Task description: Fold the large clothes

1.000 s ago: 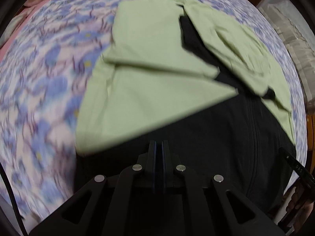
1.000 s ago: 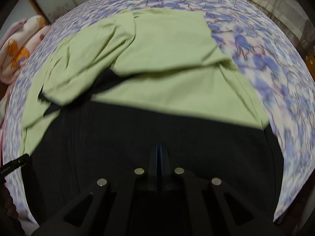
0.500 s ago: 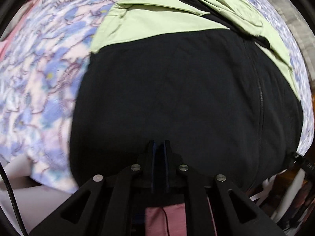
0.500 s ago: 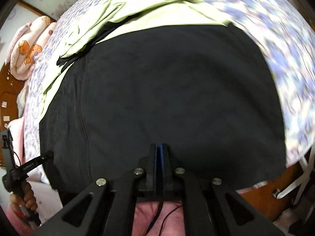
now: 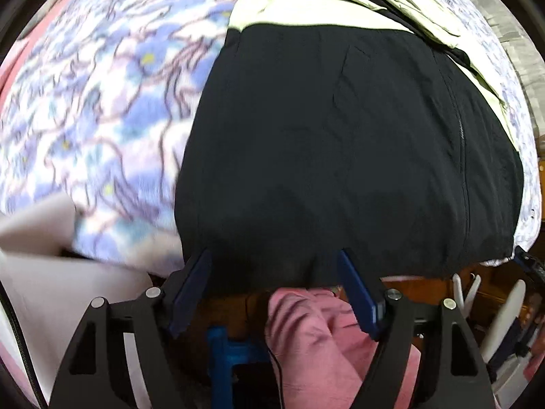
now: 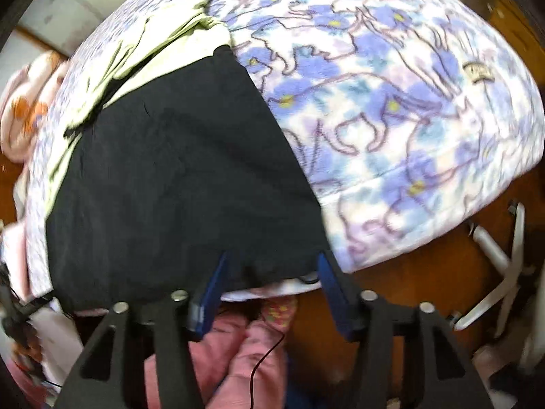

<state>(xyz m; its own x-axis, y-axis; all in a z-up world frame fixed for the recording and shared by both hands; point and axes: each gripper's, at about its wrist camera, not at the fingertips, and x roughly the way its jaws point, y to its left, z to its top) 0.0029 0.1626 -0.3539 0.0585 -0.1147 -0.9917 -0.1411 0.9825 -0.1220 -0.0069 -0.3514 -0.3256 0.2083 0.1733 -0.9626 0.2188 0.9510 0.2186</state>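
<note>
- Left wrist view: the left gripper (image 5: 274, 274) points down at the near hem of the jacket (image 5: 340, 143); its jaws are apart and opening, with the hem's edge in the gap and neither blue pad pressing on it.
- The jacket lies spread flat on the floral blanket (image 5: 102, 109); the black lower panel is nearest the gripper, the pale green upper part (image 5: 306, 10) lies beyond the black panel.
- A zip line (image 5: 460, 156) runs down the black panel near its right edge.
- Just below the hem, between the jaws, is pink clothing (image 5: 323, 341) on a person.
- Right wrist view: the right gripper (image 6: 272, 271) stands at the near right corner of the jacket (image 6: 177, 170); its jaws are apart and opening, the corner of the hem in the gap, no pad seen clamping it.
- The blanket (image 6: 408, 102) extends to the right of the jacket and drops over the bed edge.
- The green part (image 6: 143, 44) lies bunched at the far end of the black panel.
- A white folding frame (image 6: 500, 266) stands on the wooden floor (image 6: 425, 272), right of the blanket's edge.
- Pink clothing (image 6: 238, 358) shows below the hem.
</note>
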